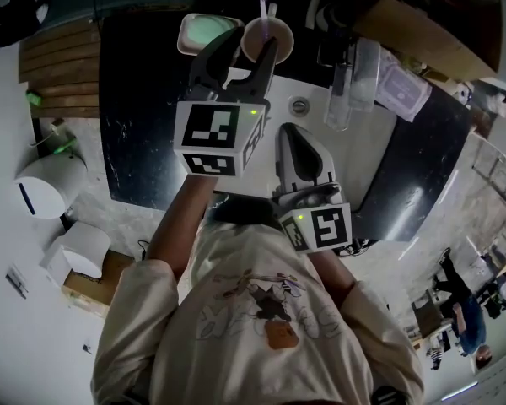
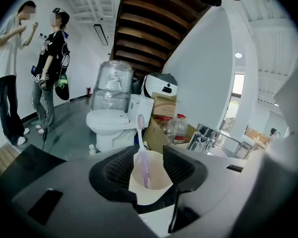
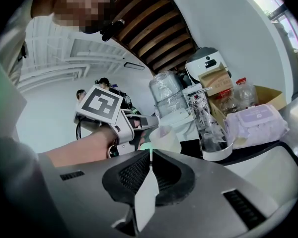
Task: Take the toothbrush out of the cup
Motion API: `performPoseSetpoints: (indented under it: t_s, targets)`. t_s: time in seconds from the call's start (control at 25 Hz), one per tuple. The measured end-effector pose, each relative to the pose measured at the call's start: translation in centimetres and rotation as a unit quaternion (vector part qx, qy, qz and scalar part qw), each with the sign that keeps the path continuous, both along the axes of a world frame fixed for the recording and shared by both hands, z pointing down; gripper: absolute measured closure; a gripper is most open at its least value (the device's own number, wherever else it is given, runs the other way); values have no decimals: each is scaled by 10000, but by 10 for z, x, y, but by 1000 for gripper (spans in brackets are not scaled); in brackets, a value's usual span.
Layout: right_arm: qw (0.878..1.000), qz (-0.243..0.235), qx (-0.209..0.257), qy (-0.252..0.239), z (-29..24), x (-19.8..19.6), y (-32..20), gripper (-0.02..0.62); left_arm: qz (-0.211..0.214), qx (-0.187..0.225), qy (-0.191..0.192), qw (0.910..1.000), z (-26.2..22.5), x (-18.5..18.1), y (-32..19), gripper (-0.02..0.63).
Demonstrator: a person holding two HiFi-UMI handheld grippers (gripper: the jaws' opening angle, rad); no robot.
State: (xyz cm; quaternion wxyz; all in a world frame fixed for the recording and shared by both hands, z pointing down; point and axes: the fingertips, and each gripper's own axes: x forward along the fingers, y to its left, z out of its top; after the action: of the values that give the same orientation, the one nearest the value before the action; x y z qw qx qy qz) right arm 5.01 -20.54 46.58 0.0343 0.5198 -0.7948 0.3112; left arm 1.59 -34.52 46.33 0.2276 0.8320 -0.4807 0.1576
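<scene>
Purple toothbrush (image 2: pixel 141 145) standing head-up in a pale cup (image 2: pixel 150 185) at the counter's (image 1: pixel 143 99) far edge, left gripper (image 1: pixel 253 40) open with its jaws either side of the cup, right gripper (image 3: pixel 150 155) closed, empty, over the white basin (image 1: pixel 367 146)

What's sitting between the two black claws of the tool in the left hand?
A pale plastic cup with a purple toothbrush standing in it, seen most clearly in the left gripper view.

A black countertop (image 1: pixel 139 125) carries a white sink (image 1: pixel 363 167). At the sink's eleven o'clock stands the cup (image 1: pixel 278 39), with a pale green tray (image 1: pixel 204 32) at the cup's nine o'clock. A clear container (image 1: pixel 358 78) lies at the sink's one o'clock, and a wrapped pack (image 1: pixel 402 87) at two.
</scene>
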Motion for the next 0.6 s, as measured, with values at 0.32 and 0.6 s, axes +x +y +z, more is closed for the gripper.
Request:
performPoseSetpoints:
  t_s: [0.32, 0.6]
  targets:
    - [10000, 61, -66, -9, 8, 2, -8, 572, 93, -84, -102, 9999, 11, -2, -15, 414]
    - [9999, 92, -120, -61, 12, 2, -13, 572, 356, -111, -230, 9990, 16, 1, -25, 400]
